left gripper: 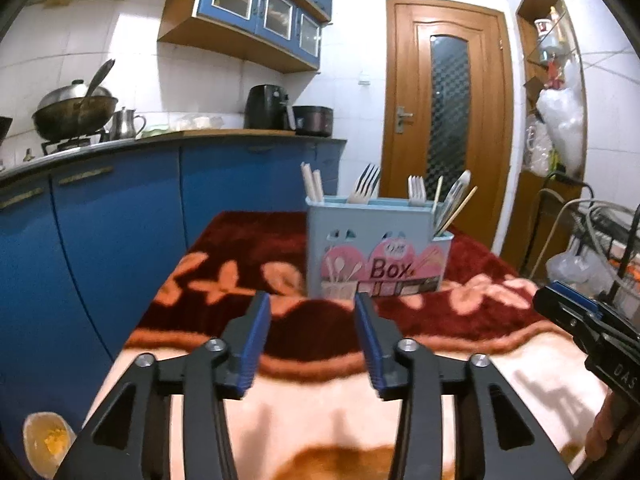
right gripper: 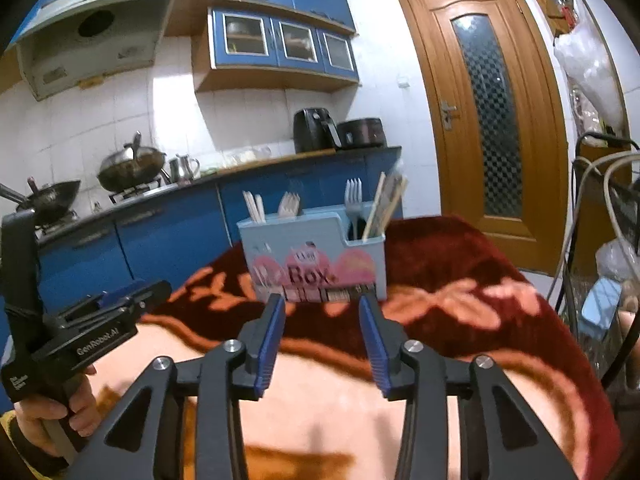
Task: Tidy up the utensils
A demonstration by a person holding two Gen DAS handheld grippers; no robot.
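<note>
Left wrist view: the left gripper (left gripper: 312, 300) stands partly open and empty; the utensil box (left gripper: 376, 248) sits ahead on the blanket (left gripper: 224, 280), holding light, stiff, slippery forks (left gripper: 366, 188), best pinched at their exposed tops

Right wrist view: the right gripper (right gripper: 322, 304) is likewise half open, holding nothing, near the box's front

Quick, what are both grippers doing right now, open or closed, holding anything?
Left gripper: open, nothing between its fingers.
Right gripper: open, nothing between its fingers.
</note>
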